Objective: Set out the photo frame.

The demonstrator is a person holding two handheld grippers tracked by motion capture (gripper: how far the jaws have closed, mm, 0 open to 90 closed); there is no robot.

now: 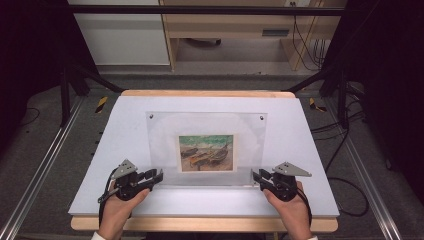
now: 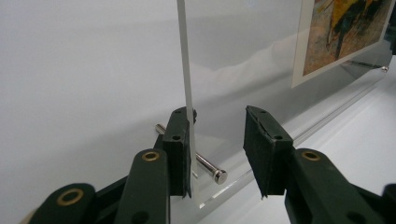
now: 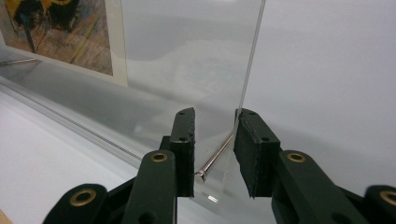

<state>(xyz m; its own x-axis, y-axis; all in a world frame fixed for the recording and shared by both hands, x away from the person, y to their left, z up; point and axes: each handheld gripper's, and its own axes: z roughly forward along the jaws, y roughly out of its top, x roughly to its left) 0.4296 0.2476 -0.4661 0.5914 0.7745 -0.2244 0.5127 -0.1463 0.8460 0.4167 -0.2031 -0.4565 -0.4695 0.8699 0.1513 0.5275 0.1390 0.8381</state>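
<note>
- Worktop (image 1: pixel 115 150): a white sheet covered a wooden-edged top; grey floor lay around it, metal rails ran along both sides, and pale cabinets (image 1: pixel 120 35) stood beyond its far edge.
- A clear acrylic frame (image 1: pixel 207 122) lay flat at the middle of the worktop, a small print of beached boats (image 1: pixel 207 153) inside it, a metal stud near each far corner.
- The left gripper (image 1: pixel 159 176) sat at the frame's near left corner, held by a hand (image 1: pixel 120 207). In the left gripper view its jaws stood wide apart, astride the frame's edge; one pad (image 2: pixel 179 149) touched the clear sheet, the other stood clear, and a metal pin (image 2: pixel 208 165) lay between them.
- The right gripper (image 1: pixel 255 176) sat at the frame's near right corner. Its jaws were parted less widely, the sheet's edge against one pad (image 3: pixel 250 149), a pin (image 3: pixel 215 161) in the gap; nothing was clamped.
</note>
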